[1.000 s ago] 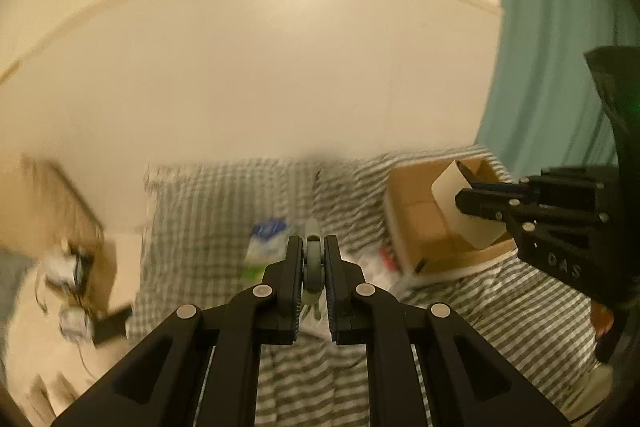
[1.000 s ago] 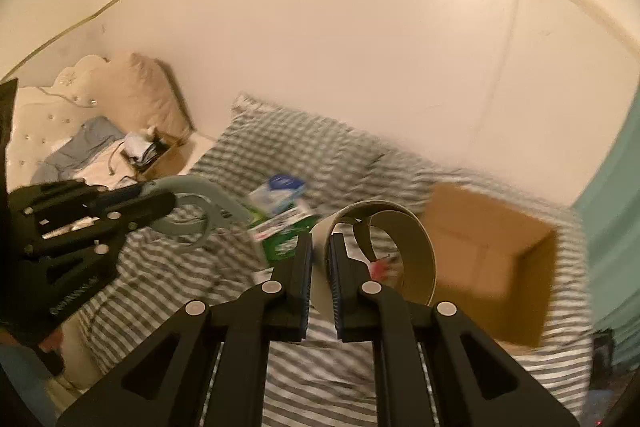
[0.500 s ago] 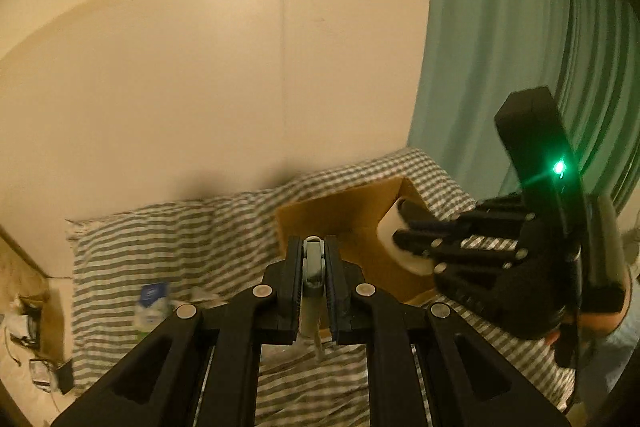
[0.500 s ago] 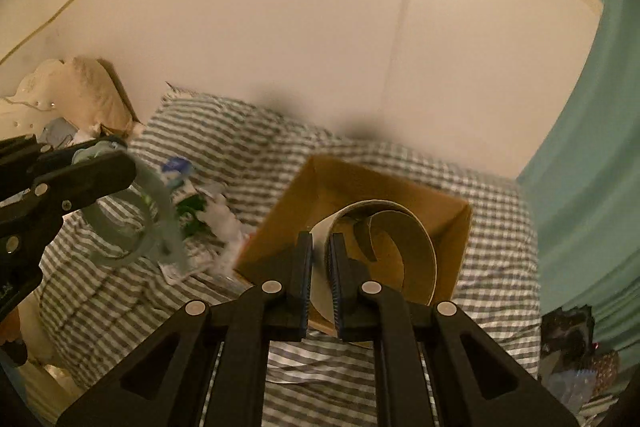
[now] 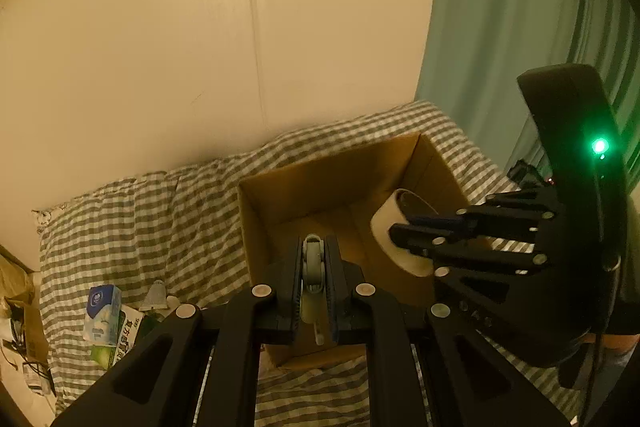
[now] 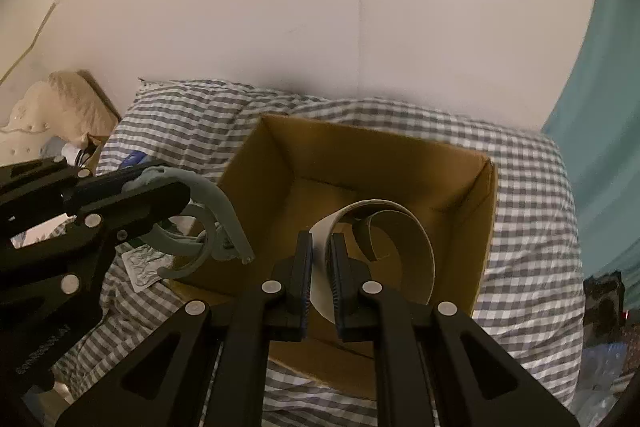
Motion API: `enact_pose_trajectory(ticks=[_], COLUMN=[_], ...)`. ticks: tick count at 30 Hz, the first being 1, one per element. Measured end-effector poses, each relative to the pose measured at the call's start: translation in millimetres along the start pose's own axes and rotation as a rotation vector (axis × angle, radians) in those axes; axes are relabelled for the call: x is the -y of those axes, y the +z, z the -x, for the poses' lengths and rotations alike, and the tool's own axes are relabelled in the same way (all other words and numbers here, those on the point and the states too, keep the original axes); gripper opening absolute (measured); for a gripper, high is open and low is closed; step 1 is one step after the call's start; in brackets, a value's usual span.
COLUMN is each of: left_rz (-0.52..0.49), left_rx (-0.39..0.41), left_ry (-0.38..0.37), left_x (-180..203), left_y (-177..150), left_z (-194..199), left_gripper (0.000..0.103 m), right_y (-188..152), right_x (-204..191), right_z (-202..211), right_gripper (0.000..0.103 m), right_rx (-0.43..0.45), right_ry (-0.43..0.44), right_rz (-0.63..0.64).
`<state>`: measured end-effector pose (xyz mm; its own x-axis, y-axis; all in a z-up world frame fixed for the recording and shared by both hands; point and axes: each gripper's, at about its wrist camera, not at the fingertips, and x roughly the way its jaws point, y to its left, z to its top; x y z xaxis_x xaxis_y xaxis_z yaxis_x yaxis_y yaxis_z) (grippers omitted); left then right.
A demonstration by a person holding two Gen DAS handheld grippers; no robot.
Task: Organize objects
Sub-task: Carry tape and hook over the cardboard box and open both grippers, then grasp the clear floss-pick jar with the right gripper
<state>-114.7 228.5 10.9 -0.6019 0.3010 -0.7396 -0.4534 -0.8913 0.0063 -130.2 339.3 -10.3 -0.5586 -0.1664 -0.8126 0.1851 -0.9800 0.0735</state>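
An open cardboard box (image 5: 320, 195) (image 6: 360, 163) lies on a checked bedspread. My left gripper (image 5: 314, 263) is shut on a grey plastic hook-shaped clip (image 5: 312, 263), held over the box's near left edge; the clip also shows in the right wrist view (image 6: 208, 227). My right gripper (image 6: 320, 259) is shut on the wall of a white cardboard tape ring (image 6: 384, 239), held above the box's inside; the ring also shows in the left wrist view (image 5: 400, 239).
A blue and green carton pack (image 5: 108, 327) and a foil blister pack (image 6: 144, 263) lie on the bedspread (image 5: 140, 227) left of the box. A cream wall (image 5: 200, 47) is behind, a teal curtain (image 5: 500, 27) at right, pillows (image 6: 60, 107) at far left.
Both grippers have swung right from the clutter toward the box and now hang over it, each still holding its object.
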Motion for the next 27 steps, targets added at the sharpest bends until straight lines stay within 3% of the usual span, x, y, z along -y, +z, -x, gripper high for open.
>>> enact_pose_trajectory(ticks=[4, 5, 6, 8, 10, 13, 17, 22, 27], left_rz=[-0.007, -0.012, -0.018, -0.020, -0.009, 0.010, 0.038, 0.076, 0.107], left_rx=[-0.001, -0.001, -0.001, 0.010, 0.028, 0.054, 0.084, 0.138, 0.165], left_ry=[0.005, 0.009, 0.018, 0.043, 0.054, 0.079, 0.134, 0.208, 0.282], left_x=[5.9, 6.2, 5.7, 3.7, -4.1, -18.8, -47.7, -88.5, -131.2], left_y=[-3.3, -3.1, -2.4, -3.3, -5.5, -10.4, -12.7, -34.1, -71.3], left_z=[7.0, 10.2, 13.3, 23.1, 34.3, 58.7, 85.9, 130.3, 157.1], left_gripper=[0.014, 0.019, 0.023, 0.045, 0.058, 0.065, 0.085, 0.099, 0.103], right_y=[-2.3, -0.8, 0.1, 1.5, 2.7, 4.2, -1.2, -15.3, -44.2], right_x=[4.7, 5.4, 6.5, 5.5, 1.3, -7.3, -22.2, -55.7, -91.4], right_z=[-2.1, 0.8, 1.9, 9.2, 20.7, 41.9, 80.4, 120.0, 138.6], right_gripper=[0.010, 0.012, 0.022, 0.039, 0.041, 0.042, 0.061, 0.069, 0.076], right_rx=[-0.013, -0.011, -0.010, -0.003, 0.017, 0.051, 0.113, 0.181, 0.238], right_ry=[-0.033, -0.041, -0.049, -0.090, -0.117, -0.135, -0.132, -0.145, -0.097], right_rz=[-0.001, -0.004, -0.005, 0.000, -0.001, -0.013, -0.050, -0.062, -0.101])
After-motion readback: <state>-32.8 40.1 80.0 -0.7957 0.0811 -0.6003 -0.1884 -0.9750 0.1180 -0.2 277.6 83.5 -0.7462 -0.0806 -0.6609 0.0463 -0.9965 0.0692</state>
